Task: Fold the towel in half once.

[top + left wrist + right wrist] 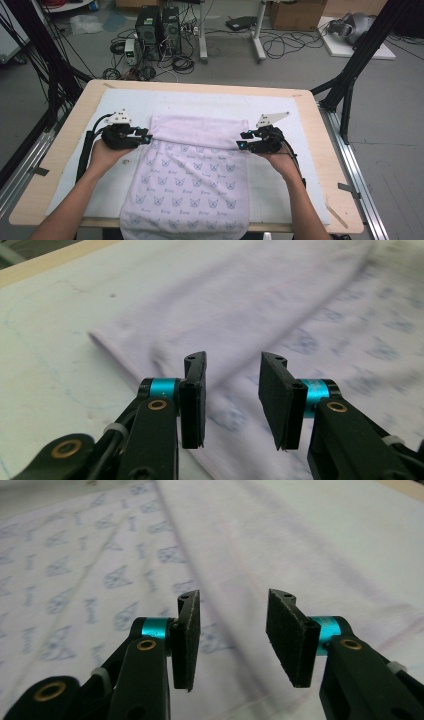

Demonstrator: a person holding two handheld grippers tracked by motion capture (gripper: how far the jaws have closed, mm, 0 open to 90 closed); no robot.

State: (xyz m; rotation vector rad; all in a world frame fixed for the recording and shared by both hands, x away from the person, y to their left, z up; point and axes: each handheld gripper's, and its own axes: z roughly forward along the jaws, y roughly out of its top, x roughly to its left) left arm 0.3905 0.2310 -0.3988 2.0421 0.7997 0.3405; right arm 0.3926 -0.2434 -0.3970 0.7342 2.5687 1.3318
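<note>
From the high view, a pale towel (192, 167) with a small blue print lay down the middle of the table (320, 165), its near end hanging over the edge at six o'clock and its far part folded toward the person, plain side up, with the flap's edge running between the two grippers. The left gripper (148, 137) sat at the flap's nine o'clock end, the right gripper (240, 141) at its three o'clock end, each pointing inward.

In the left gripper view, the jaws stood spread with nothing between them, the flap's corner lying at eleven o'clock from them.

In the right gripper view, the jaws were likewise parted and empty, the flap's edge running from twelve o'clock down between them.

I judged one fold laid and let go. The next move would call for fresh pinches on the fold's two ends or on the hanging near corners, both hands level, to fold again.
</note>
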